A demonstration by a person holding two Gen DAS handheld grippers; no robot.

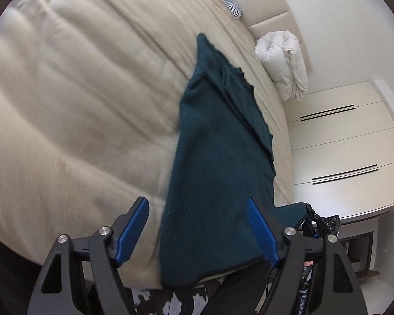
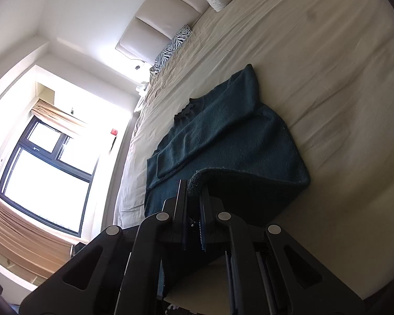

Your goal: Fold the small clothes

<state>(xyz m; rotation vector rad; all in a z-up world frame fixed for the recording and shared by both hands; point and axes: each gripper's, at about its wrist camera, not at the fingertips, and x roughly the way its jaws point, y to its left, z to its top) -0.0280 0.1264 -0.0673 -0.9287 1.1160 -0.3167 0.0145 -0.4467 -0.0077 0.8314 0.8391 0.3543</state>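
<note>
i see a dark teal knitted sweater (image 2: 223,136) lying on a bed covered with a beige sheet (image 2: 315,60), its neck toward the padded headboard. one sleeve is already folded across the chest, so the fold looks partly done. my right hand-held gripper (image 2: 193,191) is pinched tight on the sweater's bottom hem, lifting that edge off the sheet. my left hand-held gripper (image 1: 197,233) stands wide, its blue ribbed pads (image 1: 261,232) apart, with the near end of the sweater passing between them; the pads do not appear to press on the cloth. a zebra-striped pillow (image 2: 172,48) and a rolled white duvet (image 1: 283,63) rest by the headboard, well apart from the sweater. i judge that the hem has yet to be carried up toward the neck, and any second side fold remains.
</note>
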